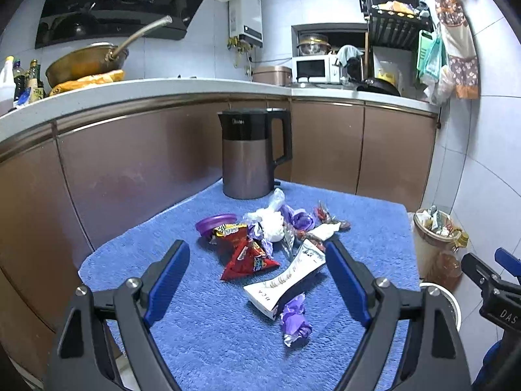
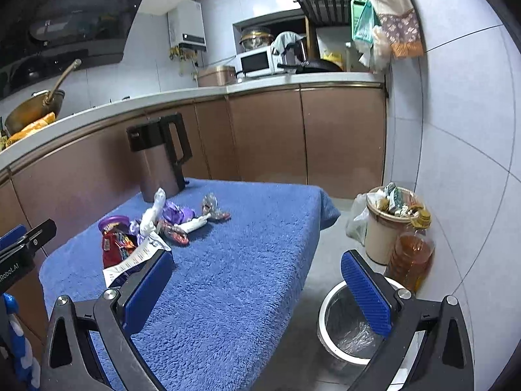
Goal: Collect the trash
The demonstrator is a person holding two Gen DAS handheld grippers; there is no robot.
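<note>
Two grippers we hold, left gripper (image 1: 257, 260) and right gripper (image 2: 257, 270), both spread wide and holding nothing; wrappers (image 1: 260, 244) lie heaped on the blue towel (image 1: 211, 325) near the kettle (image 1: 250, 156).

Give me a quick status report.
Left tongs open, empty. Right tongs open, empty. Trash pile on blue towel; bin below right. Nothing blocking.

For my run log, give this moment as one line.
left gripper open above crumpled purple foil wrapper | right gripper open, empty | white lined bin holds no wrappers
</note>
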